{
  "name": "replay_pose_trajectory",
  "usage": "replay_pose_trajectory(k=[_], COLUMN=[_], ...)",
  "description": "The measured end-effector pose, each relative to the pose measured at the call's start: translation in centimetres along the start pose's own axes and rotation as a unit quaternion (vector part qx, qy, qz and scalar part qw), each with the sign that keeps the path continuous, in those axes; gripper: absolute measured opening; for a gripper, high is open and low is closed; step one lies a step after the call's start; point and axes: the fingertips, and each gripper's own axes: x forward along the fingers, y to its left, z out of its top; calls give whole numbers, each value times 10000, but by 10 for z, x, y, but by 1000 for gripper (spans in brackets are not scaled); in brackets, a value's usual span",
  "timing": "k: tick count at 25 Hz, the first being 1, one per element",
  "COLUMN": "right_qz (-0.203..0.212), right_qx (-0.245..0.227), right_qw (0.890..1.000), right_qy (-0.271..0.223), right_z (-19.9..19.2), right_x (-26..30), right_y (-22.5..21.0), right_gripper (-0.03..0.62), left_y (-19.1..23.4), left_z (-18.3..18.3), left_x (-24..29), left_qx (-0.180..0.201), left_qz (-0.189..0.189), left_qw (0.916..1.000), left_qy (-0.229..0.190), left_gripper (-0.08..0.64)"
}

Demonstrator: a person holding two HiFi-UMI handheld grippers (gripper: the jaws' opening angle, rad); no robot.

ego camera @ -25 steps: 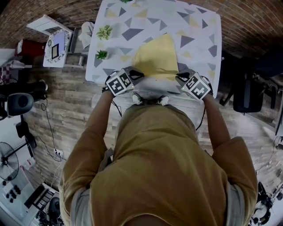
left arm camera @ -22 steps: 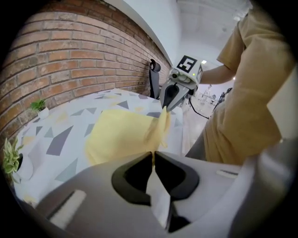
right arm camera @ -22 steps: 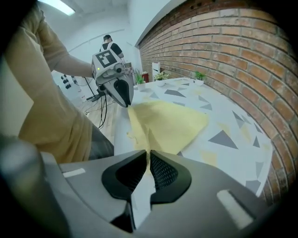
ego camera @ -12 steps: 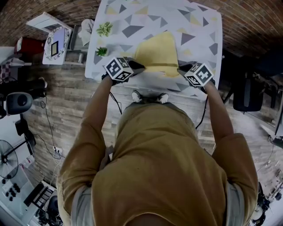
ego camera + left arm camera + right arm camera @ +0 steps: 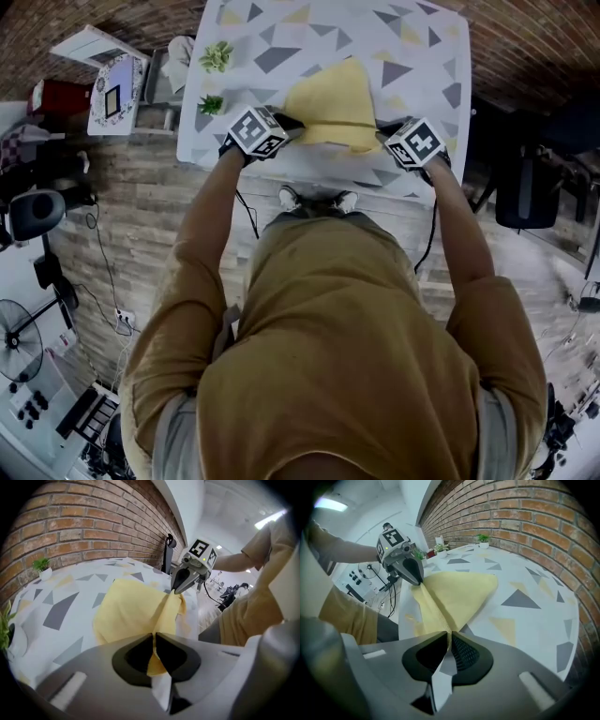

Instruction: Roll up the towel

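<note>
The yellow towel point(image 5: 331, 101) lies on the table with the triangle-patterned cloth point(image 5: 422, 56), its near edge lifted and stretched between my two grippers. My left gripper point(image 5: 284, 126) is shut on the towel's near left corner, and my right gripper point(image 5: 382, 141) is shut on the near right corner. In the left gripper view the towel point(image 5: 125, 611) runs from my closed jaws point(image 5: 154, 638) to the right gripper point(image 5: 180, 586). The right gripper view shows the towel point(image 5: 461, 592) pinched in its jaws point(image 5: 449, 637), with the left gripper point(image 5: 415, 576) opposite.
Two small potted plants point(image 5: 217, 56) point(image 5: 212, 104) stand at the table's left edge. A brick wall point(image 5: 525, 513) runs behind the table. A dark chair point(image 5: 525, 192) is to the right, a shelf point(image 5: 117, 94) and equipment to the left on the wooden floor.
Both grippers have moved away from the person's body and farther over the table, carrying the towel's near edge with them. Both have rolled a little.
</note>
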Motion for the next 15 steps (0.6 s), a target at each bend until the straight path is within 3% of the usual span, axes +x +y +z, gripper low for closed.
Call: replay_pose_trajectory(k=[4,7,10,15], right_qz=[-455,-718,-882,-1041], right_qx=[-190,-321,-62,218], right_qw=[9987,9968,9959,9941], right_qy=[163,137,-182,-222], right_z=[-5,-6,-3,-11], right_x=[6,9,4,7], right_y=[-5,-6,-11,-16], right_gripper=[34,35,48,86], left_y=[0,-3,-2,-5], left_z=[-1,-2,-10,-20], left_x=[5,6,10,8], left_qx=[603,843,893,716], left_qz=[429,685,879,1167], left_qw=[9970,9936,9918,9905], left_qy=[246,303,265,135], left_gripper=[83,98,128,175])
